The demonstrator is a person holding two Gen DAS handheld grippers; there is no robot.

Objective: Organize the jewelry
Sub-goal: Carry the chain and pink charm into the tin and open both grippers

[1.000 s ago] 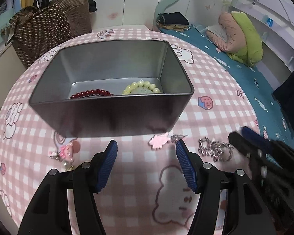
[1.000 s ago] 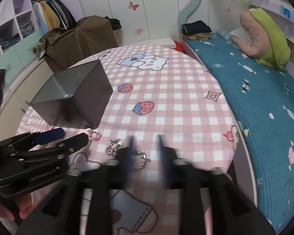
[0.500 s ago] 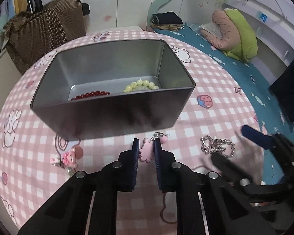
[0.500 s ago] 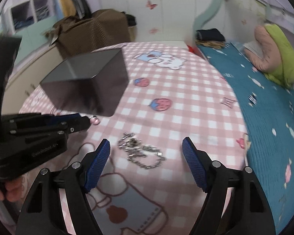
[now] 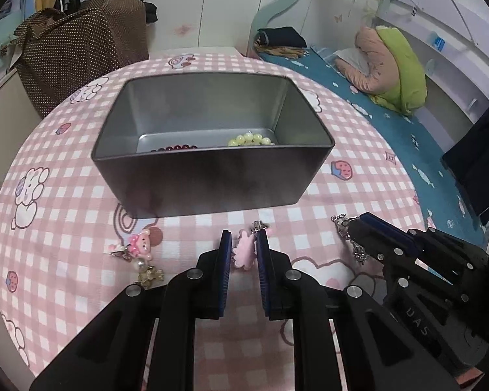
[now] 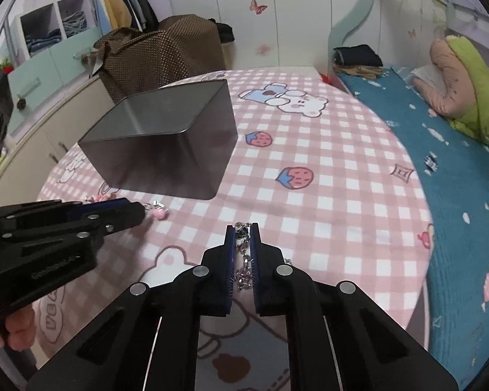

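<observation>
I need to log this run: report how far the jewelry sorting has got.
Done: a red bead bracelet and a pale green bead bracelet lie inside the metal tin. In hand: the left gripper is closed on a pink charm, the right gripper on a silver chain, both at cloth level. Left: a pink doll charm lies on the tablecloth.

One metal tin [image 5: 212, 176] holds two bead bracelets: one red [image 5: 174, 147], one pale green [image 5: 251, 139]. Outside it lie two pink charms [image 5: 243, 251] [image 5: 140, 244] and one silver chain [image 6: 244, 260]. Two tools [image 5: 243, 251] [image 6: 243, 244] work the counter [image 6: 326, 195].
</observation>
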